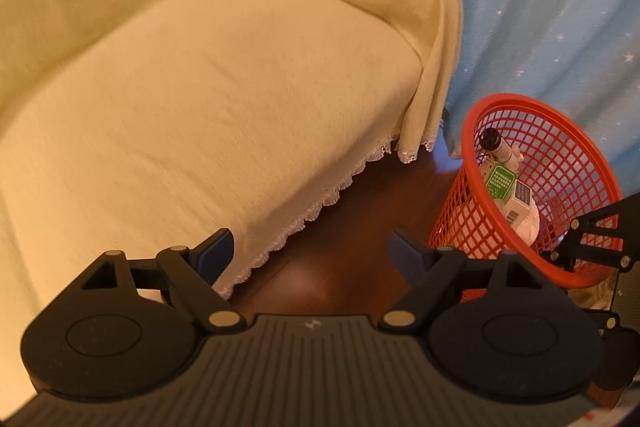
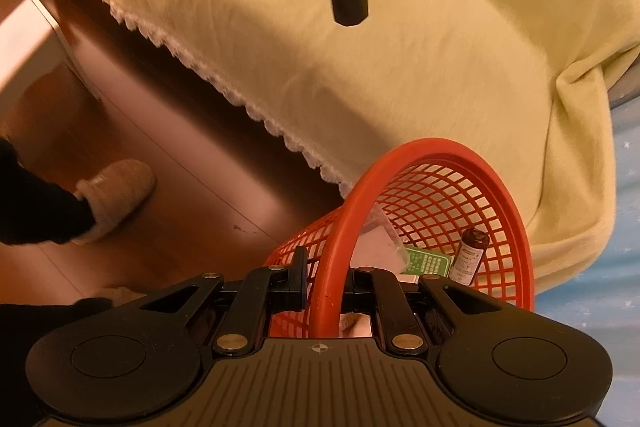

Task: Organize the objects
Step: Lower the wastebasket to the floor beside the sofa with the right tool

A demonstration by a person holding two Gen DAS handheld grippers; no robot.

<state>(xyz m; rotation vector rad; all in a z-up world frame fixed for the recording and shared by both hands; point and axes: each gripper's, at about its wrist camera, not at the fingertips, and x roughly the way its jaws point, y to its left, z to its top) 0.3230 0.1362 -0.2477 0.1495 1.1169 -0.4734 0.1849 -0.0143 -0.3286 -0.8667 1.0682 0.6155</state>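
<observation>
The right gripper [image 2: 326, 291] has its jaws clamped on the rim of the red mesh basket [image 2: 500, 211], which tilts above the wooden floor [image 2: 180, 155]. Inside the basket lie a green-labelled box [image 2: 428, 261] and a small brown bottle [image 2: 468, 255]. The left gripper [image 1: 312, 255] hangs with its jaws spread wide and nothing between them, over the floor beside the bed's lace-edged yellow cover [image 1: 200, 87]. Farther off, a slippered foot [image 2: 116, 195] stands on the floor, and a blue starred curtain [image 1: 560, 7] hangs behind the basket.

Wooden floor [image 2: 168, 163]: red basket [image 1: 476, 215], slipper [image 2: 116, 195]; sofa [image 1: 200, 99] bare.
</observation>
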